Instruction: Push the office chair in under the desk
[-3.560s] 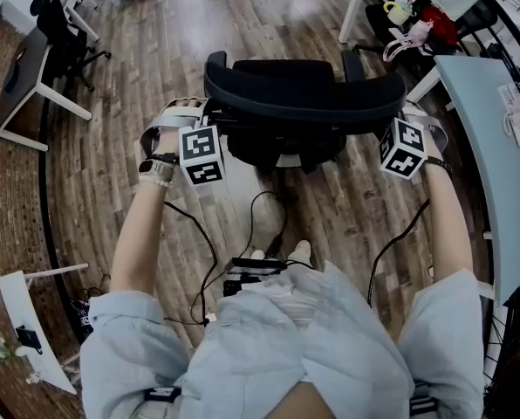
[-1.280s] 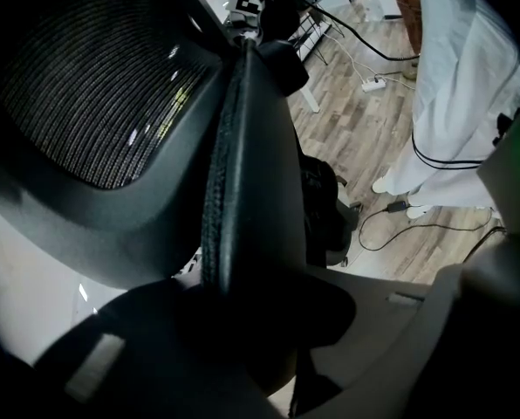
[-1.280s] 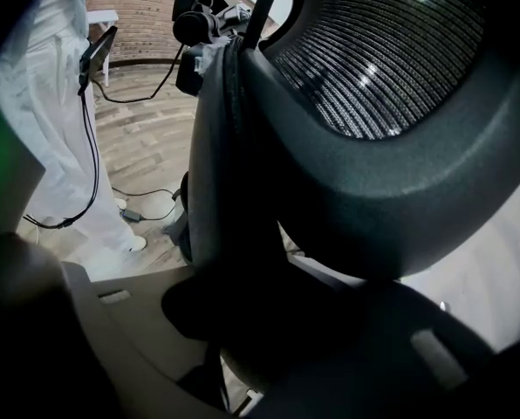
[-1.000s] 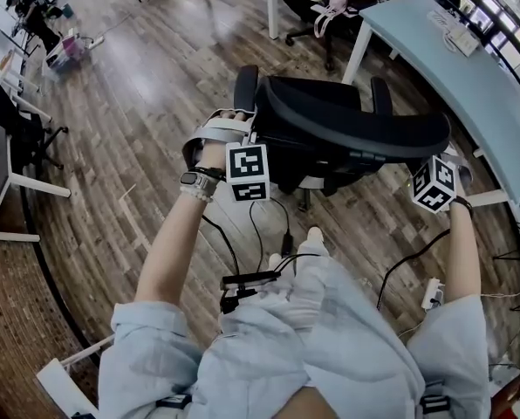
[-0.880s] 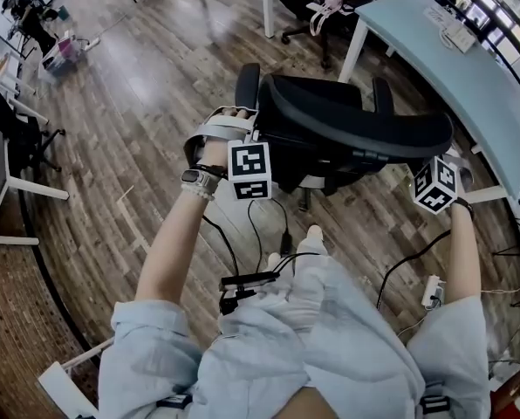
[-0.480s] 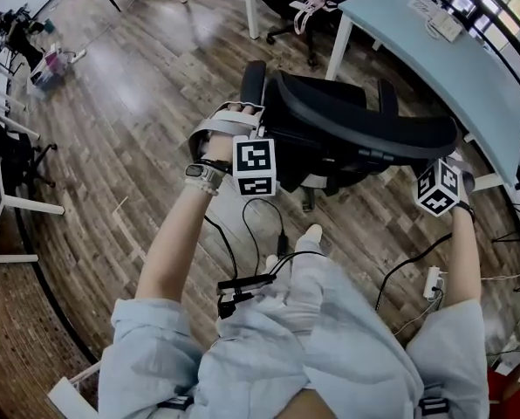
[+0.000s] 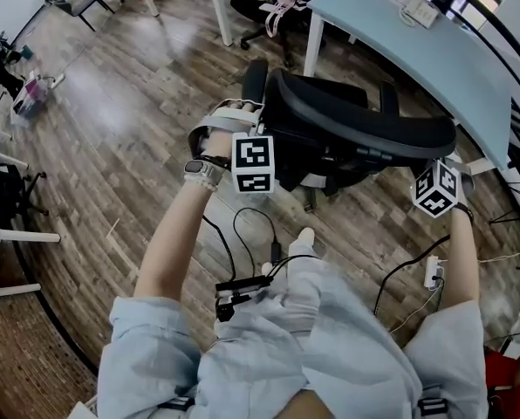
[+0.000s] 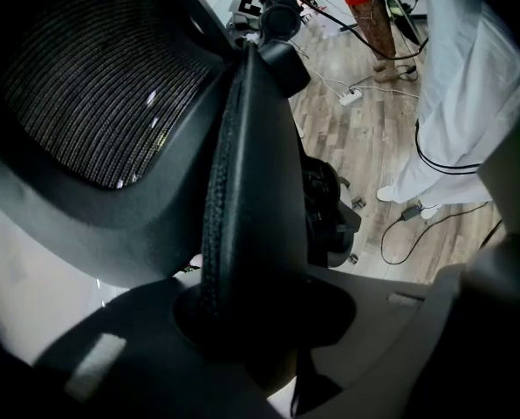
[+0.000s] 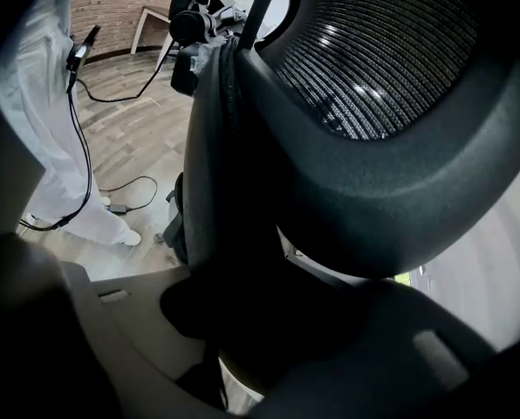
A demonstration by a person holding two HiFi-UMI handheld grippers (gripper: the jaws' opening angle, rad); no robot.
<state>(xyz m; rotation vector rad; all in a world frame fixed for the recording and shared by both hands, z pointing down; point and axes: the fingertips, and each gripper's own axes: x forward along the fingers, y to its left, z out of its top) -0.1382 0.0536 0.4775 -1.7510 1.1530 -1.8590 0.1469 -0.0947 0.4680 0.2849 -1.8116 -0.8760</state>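
1. The left gripper [image 8: 251,317] is clamping the left edge of the chair [image 7: 356,125] backrest, with the dark rim sitting right between its jaws and the jaws pressing on it.
2. The right gripper [image 9: 234,321] is pinching the right edge of the same backrest in the same way, the rim filling the gap between its jaws.
3. In the head view, the left marker cube [image 7: 253,164] is showing just near the backrest's left end, and the right marker cube [image 7: 436,188] is showing just below its right end.
4. The person's left hand [image 7: 215,140] is gripping its handle, with a watch [image 7: 199,171] on the wrist; both arms are reaching out toward the far side.
5. The chair is standing directly in front of the person, its black mesh back facing them and its seat and armrests pointing far.
6. The desk [image 7: 417,51], with a pale blue top, is lying far and right of the chair. The backrest is sitting on the near side of the desk's edge, while the right armrest is close to that edge.
7. Black cables [image 7: 242,234] are trailing over the wood floor [image 7: 129,147] between the person's feet and the chair.
8. A white power strip [image 7: 432,273] is lying on the floor near the right arm.
9. A second chair [image 7: 260,11] is standing at the far end of the desk.
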